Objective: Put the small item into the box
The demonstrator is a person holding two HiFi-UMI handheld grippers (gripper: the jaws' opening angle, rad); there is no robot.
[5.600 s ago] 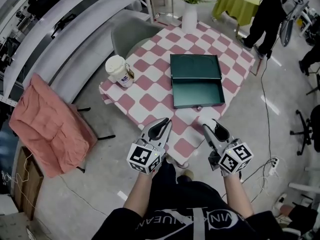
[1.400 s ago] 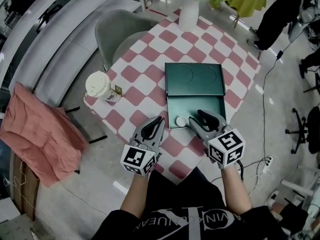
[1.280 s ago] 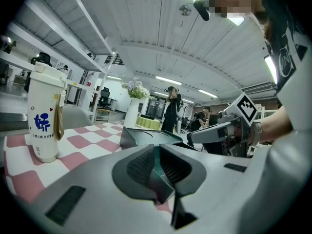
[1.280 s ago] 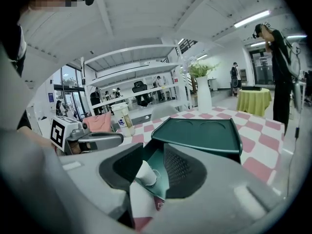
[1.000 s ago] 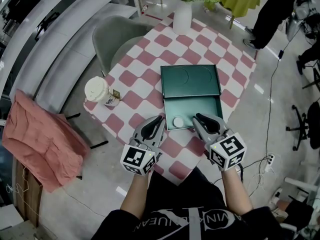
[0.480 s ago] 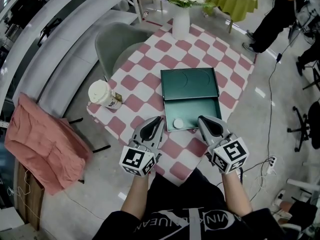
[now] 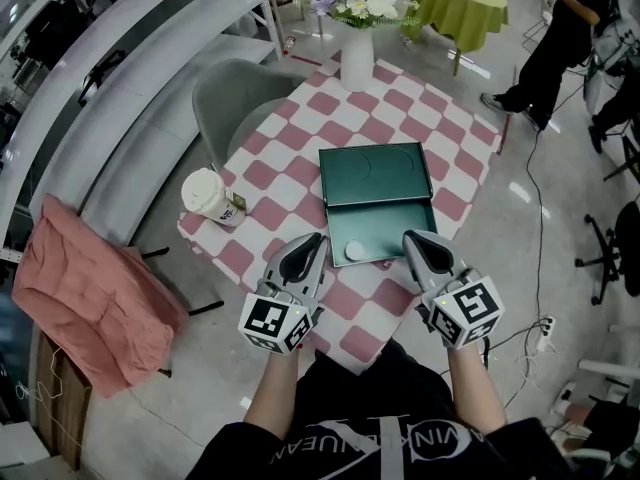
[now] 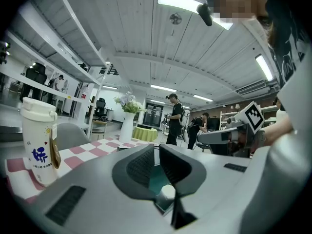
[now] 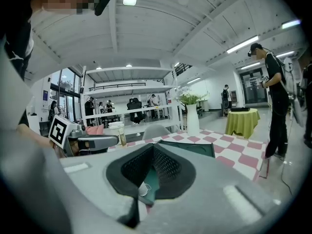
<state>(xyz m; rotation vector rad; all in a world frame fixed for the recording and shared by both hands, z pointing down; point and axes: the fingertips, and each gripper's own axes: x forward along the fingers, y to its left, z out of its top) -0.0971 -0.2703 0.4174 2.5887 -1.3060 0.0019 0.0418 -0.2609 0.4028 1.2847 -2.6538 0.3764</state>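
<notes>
So at this point the small white item point(image 7: 355, 251) was already lying inside the box point(image 7: 395, 230), in the tray half, tucked into the corner nearest us on the left, just behind the front wall. The lid was flipped open flat on the far side. Our left gripper point(image 7: 316, 240) hovered just in front of the box's near-left corner and our right gripper point(image 7: 417, 239) just in front of its near-right corner, neither one touching it as far as we could see. Both sets of jaws were pressed together with nothing in them. In both gripper views the item showed past the fingertips, down in the tray rather than between the pads. To us the drop itself looked done, so the step in hand was really just getting clear cleanly. Our take: come away up and toward ourselves rather than sideways, since the front wall sat right by both tips and a bump could slide the box across the checked tablecloth point(image 7: 290, 163). Leaving the jaws closed seemed smart too, as there was less to snag on the rim. The cup point(image 7: 210, 196) stood well to the left of the box and the vase point(image 7: 357, 56) well beyond it, so neither was in the way. If the lid was meant to close next, we'd guess that needed a gentle push from behind it.
</notes>
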